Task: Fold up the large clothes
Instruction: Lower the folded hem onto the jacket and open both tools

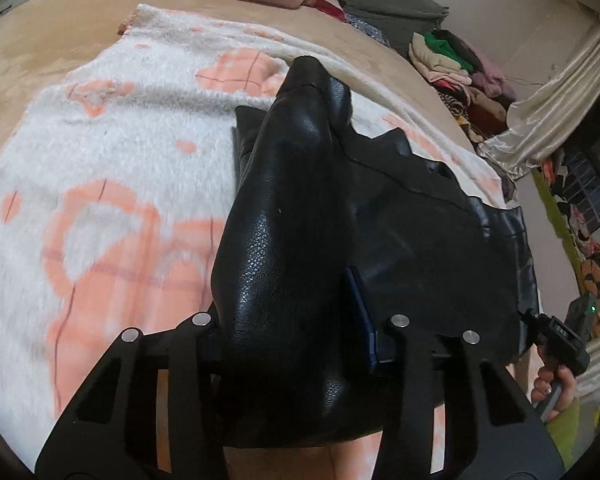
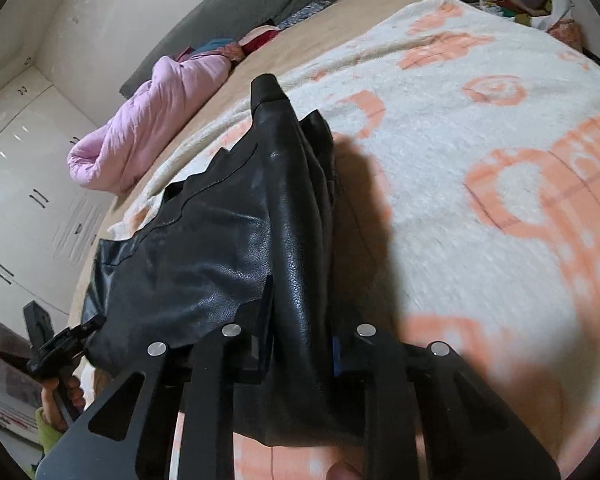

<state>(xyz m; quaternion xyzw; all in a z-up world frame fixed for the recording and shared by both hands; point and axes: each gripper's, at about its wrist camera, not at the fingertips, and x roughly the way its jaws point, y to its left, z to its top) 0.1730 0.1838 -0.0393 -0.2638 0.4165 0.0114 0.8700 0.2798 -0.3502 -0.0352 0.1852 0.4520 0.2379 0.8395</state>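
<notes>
A black leather garment [image 1: 292, 216] hangs stretched between my two grippers above a white and peach fleece blanket [image 1: 100, 152]. My left gripper [image 1: 296, 344] is shut on one end of it, the leather bulging between the fingers. My right gripper [image 2: 300, 344] is shut on the other end of the garment [image 2: 228, 232]. The far end of the garment droops onto the blanket [image 2: 460, 140]. The right gripper also shows at the right edge of the left wrist view [image 1: 556, 332], and the left gripper at the lower left of the right wrist view [image 2: 64, 344].
The blanket lies on a tan bed [image 1: 44, 48]. A pink quilt [image 2: 148, 120] is bunched at the bed's far side. A heap of mixed clothes [image 1: 460, 68] sits beyond the bed, with cream curtains [image 1: 560, 92]. White wardrobe doors [image 2: 28, 184] stand at the left.
</notes>
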